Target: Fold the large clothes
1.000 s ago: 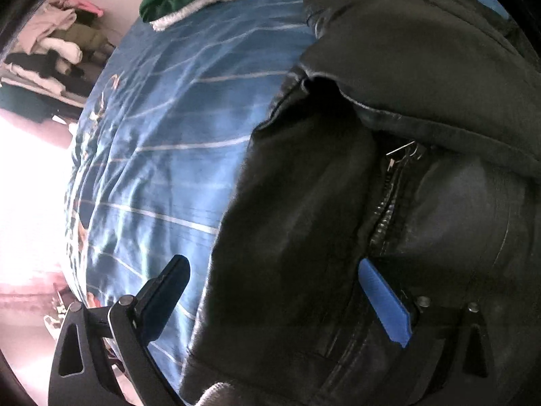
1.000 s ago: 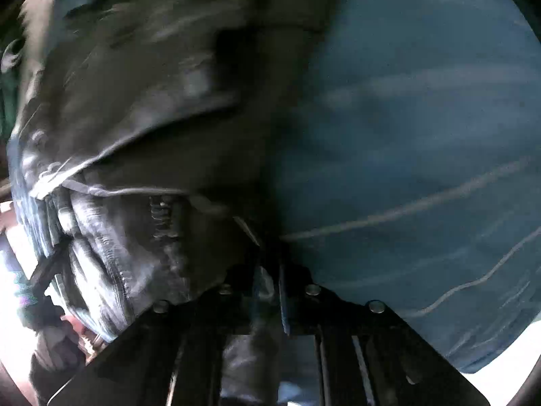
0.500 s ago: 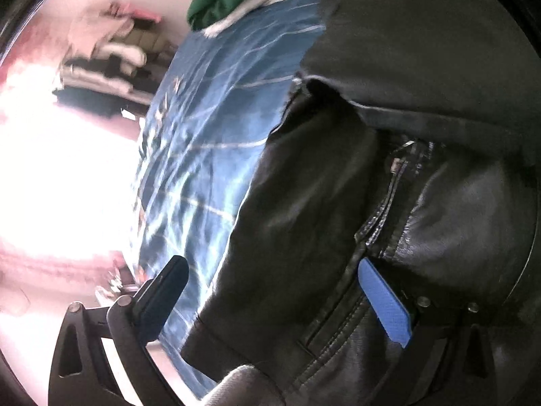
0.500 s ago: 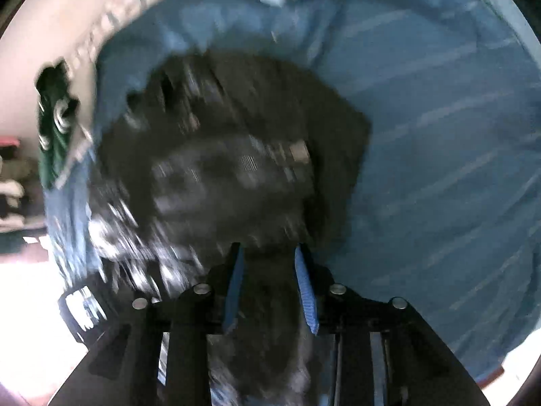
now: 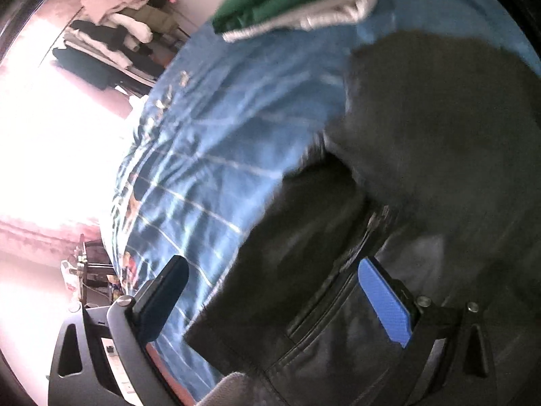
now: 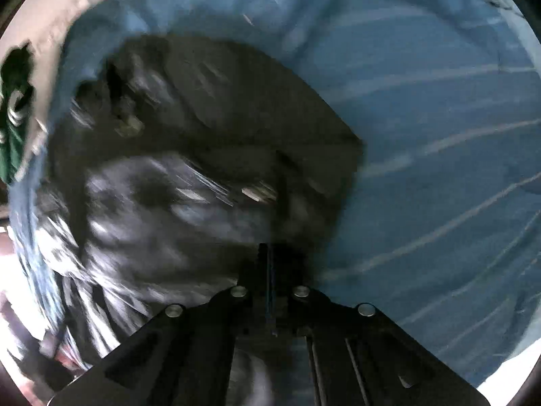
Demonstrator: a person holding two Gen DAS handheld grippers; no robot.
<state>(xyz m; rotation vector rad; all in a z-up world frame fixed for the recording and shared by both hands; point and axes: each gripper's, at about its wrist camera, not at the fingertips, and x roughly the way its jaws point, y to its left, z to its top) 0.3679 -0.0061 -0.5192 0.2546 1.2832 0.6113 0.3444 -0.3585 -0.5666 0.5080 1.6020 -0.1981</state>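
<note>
A black leather jacket with a zip lies folded on a blue striped bedspread. It also shows in the right wrist view, blurred by motion. My left gripper is open and empty, its blue-padded fingers spread over the jacket's lower left corner. My right gripper has its jaws together at the jacket's near edge; whether any fabric is pinched between them does not show.
A folded green and white garment lies at the far edge of the bed, also at the left of the right wrist view. Stacked clothes sit on shelves beyond the bed. The bedspread stretches to the right.
My right gripper opened and let the jacket drop flat, then shut again at its near edge. My left gripper stayed open and drew back, so more of the bed shows.
</note>
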